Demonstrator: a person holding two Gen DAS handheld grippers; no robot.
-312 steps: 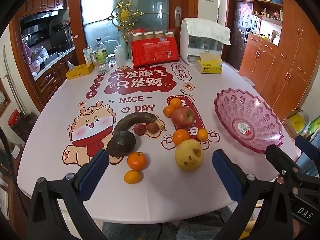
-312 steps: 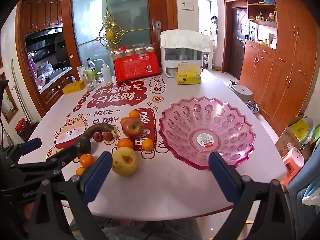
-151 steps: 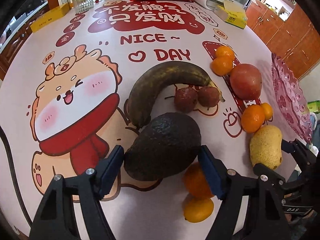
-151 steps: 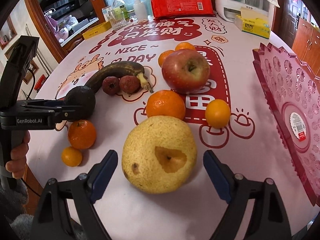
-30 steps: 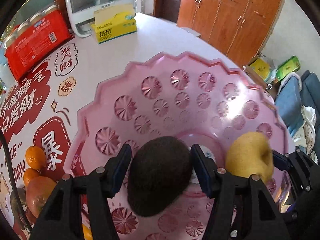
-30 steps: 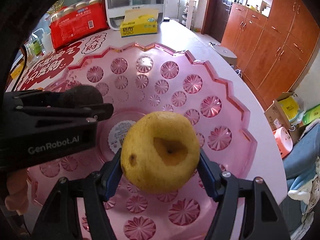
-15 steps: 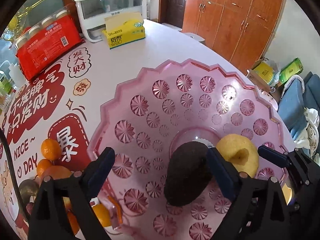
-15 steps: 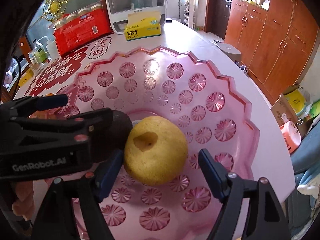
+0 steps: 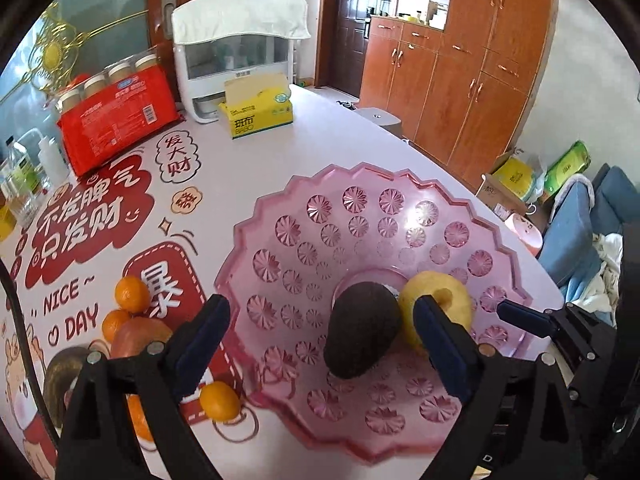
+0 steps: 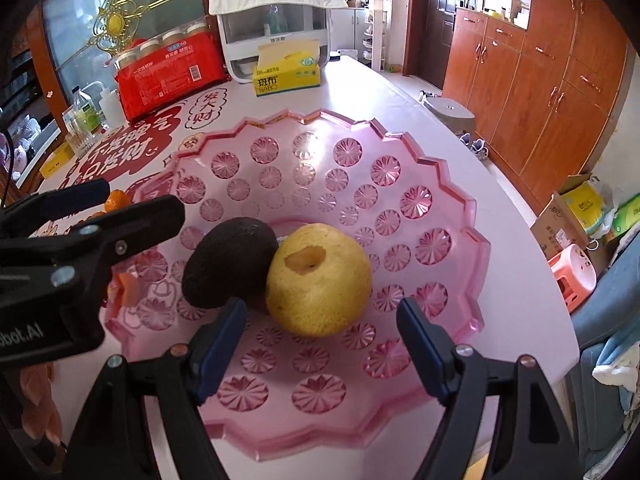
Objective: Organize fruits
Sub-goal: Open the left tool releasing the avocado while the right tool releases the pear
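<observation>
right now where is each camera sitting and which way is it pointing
Left wrist: on the left gripper, looking down along its open fingers at the pink bowl; the right gripper's fingers show at right.
Right wrist: on the right gripper, facing the bowl; the left gripper enters at left.
Shared: avocado touching pear in the bowl.

The left gripper [image 9: 320, 344] and right gripper [image 10: 320, 340] hover side by side (jaws spread wide, gripping nothing).

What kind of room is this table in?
Most likely a home dining room: wooden cabinets line the wall, and the table holds a pink fruit bowl, a tissue box and a white countertop appliance.
</observation>
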